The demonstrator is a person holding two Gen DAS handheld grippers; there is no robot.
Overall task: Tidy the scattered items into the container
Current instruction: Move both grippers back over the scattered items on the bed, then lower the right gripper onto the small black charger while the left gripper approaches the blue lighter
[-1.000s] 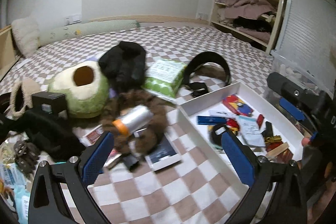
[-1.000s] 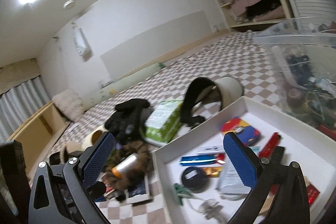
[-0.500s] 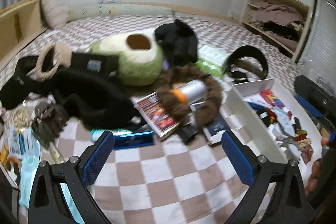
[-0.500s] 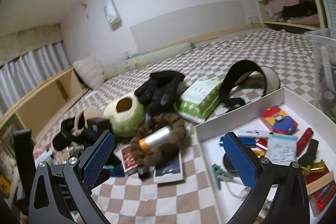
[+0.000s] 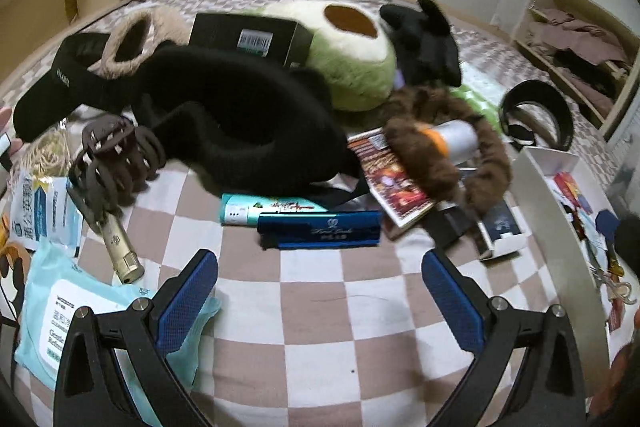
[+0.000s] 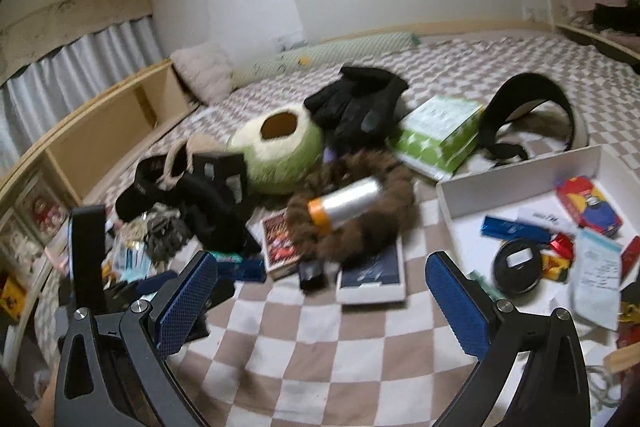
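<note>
A white open box (image 6: 516, 175) holding several small items sits at the right; it also shows in the left wrist view (image 5: 540, 195). Scattered on the checkered bed are a blue flat case (image 5: 320, 230), a teal tube (image 5: 256, 209), a brown hair claw (image 5: 112, 159), a silver can with an orange end (image 6: 344, 205) on a brown fur ring (image 6: 376, 227), a red card pack (image 5: 390, 173) and a white-framed card (image 6: 372, 273). My left gripper (image 5: 320, 291) is open and empty, just short of the blue case. My right gripper (image 6: 320, 291) is open and empty over bare bedding.
A black fabric heap (image 5: 240, 123), a green avocado plush (image 6: 280, 147), black gloves (image 6: 356, 103), a green tissue pack (image 6: 440, 131), a black visor (image 6: 528, 115) and wet-wipe packs (image 5: 72, 311) crowd the bed. A wooden bed frame (image 6: 100, 131) runs along the left.
Both grippers have swung left, away from the white box and toward the scattered pile. The left one has come lower and nearer the blue case. Both stayed open.
</note>
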